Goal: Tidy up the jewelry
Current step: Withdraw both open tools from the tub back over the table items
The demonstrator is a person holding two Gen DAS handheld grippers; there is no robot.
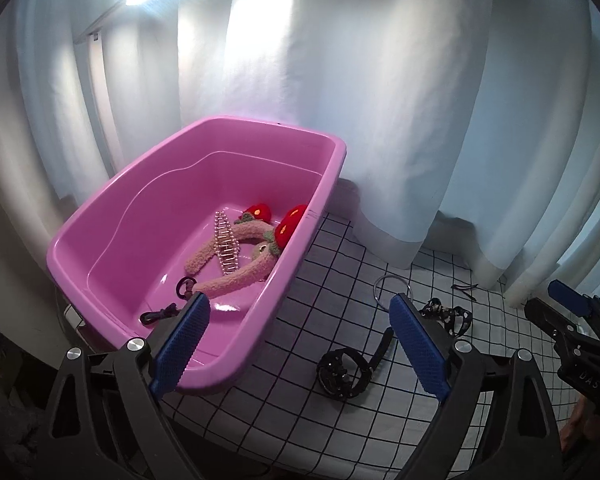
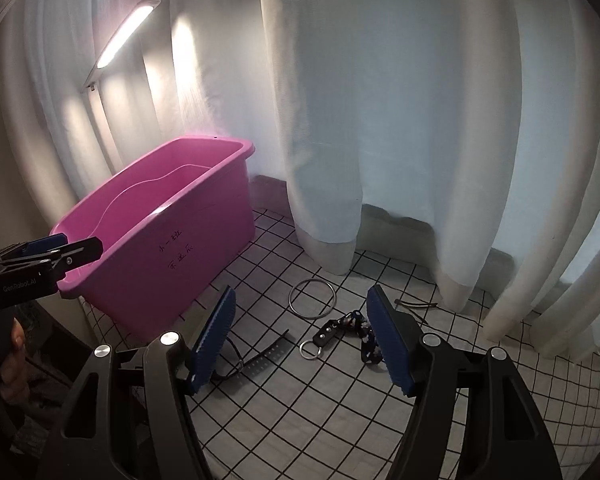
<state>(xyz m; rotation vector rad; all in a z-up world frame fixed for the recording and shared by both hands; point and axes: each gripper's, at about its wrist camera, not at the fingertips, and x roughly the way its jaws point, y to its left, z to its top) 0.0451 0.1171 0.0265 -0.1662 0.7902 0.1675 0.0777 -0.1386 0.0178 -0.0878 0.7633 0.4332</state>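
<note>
Landmark: the pink tub (image 1: 324, 208) stands on a white cloth with a black grid (image 1: 340, 256), in front of pale curtains (image 1: 380, 80).
Inside the tub: a fuzzy pink headband with red strawberries (image 1: 255, 240) lies on the floor of the tub, a pearl-studded strip (image 1: 227, 242) lies across it, and a dark cord with a ring (image 1: 167, 308) lies at the tub's near end.
Left gripper (image 1: 300, 344): its blue-padded fingers (image 1: 179, 346) stand wide apart and hold nothing; one finger hangs over the tub's near end, the other over the cloth beside the tub.
Right gripper (image 2: 302, 344): spread wide and empty, over the cloth to the right of the tub.
Beside the tub, on the cloth: a black studded strap (image 1: 346, 368) lies closest to its near corner; a silver bangle (image 2: 312, 297) lies flat a little farther right.
Farther from the tub: a dark patterned band with a small metal ring (image 2: 342, 334) lies just past the bangle, and a thin dark clip (image 2: 414, 305) lies beyond it near the curtain hem.
Tub wall: dark handwritten characters (image 2: 175, 254) mark the outer side.
</note>
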